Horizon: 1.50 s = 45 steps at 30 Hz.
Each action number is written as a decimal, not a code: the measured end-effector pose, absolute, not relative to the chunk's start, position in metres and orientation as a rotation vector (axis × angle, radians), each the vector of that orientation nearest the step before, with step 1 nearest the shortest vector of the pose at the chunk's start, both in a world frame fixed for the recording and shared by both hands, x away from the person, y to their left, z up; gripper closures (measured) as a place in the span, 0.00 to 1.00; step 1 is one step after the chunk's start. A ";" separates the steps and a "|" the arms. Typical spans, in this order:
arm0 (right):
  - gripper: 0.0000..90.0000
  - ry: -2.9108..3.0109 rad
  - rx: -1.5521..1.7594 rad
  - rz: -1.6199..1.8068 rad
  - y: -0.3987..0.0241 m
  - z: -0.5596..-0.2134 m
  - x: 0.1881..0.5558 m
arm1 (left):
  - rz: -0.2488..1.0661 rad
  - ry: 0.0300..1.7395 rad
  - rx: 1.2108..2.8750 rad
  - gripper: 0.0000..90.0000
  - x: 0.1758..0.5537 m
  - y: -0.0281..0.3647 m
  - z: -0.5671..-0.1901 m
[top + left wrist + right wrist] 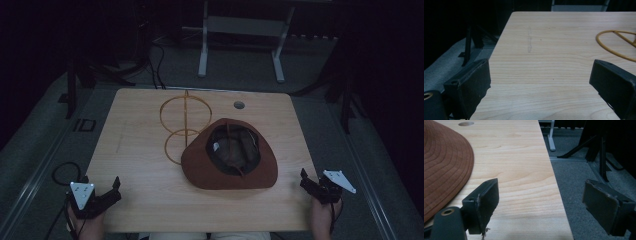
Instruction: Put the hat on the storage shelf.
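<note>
A brown wide-brimmed hat (200,165) lies upside down on the wooden table (140,150), crown opening up; its stitched brim (444,165) is at the left of the right gripper view. A thin golden wire stand (184,116) made of two rings on a rod stands just left of the hat, its ring (616,43) at the right of the left gripper view. My left gripper (109,191) is at the table's front left corner, open and empty (540,82). My right gripper (310,182) hovers at the front right edge, open and empty (541,202).
A round cable hole (239,105) sits in the table near its far edge. A white metal frame (240,30) stands on the grey floor behind the table. Dark stand legs (599,150) rise on the floor to the right. A cable loop (65,172) lies left of the table.
</note>
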State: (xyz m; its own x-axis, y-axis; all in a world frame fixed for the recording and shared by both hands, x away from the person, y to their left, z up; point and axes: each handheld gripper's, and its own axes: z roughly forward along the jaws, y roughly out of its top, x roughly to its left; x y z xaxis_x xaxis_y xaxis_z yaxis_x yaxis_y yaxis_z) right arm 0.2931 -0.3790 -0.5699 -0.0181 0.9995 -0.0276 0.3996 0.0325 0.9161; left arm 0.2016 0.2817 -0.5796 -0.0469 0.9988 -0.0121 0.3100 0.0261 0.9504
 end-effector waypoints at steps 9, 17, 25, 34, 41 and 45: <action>0.15 1.592 1.524 1.016 -0.378 -0.566 0.295 | 1.059 1.458 1.443 0.06 0.202 0.276 -0.578; 0.16 1.678 1.527 1.032 -0.373 -0.553 0.297 | 1.007 1.438 1.435 0.06 0.200 0.268 -0.572; 0.15 1.782 1.505 1.030 -0.361 -0.540 0.307 | 0.885 1.416 1.471 0.05 0.201 0.263 -0.570; 0.15 1.894 1.436 1.077 -0.345 -0.532 0.320 | 0.816 1.380 1.541 0.05 0.203 0.254 -0.570; 0.15 1.941 1.352 1.069 -0.331 -0.522 0.331 | 0.809 1.355 1.611 0.05 0.203 0.248 -0.570; 0.15 1.952 1.333 1.088 -0.322 -0.514 0.341 | 0.798 1.332 1.643 0.06 0.204 0.244 -0.571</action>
State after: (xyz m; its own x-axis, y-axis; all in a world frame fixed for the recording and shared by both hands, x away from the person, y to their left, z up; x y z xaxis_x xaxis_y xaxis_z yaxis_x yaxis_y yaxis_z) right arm 0.3406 -0.3224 -0.5142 -0.3706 0.9287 0.0125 0.4994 0.1879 0.8458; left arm 0.2037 0.2443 -0.5708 0.2283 0.9730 -0.0349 0.4282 -0.0682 0.9011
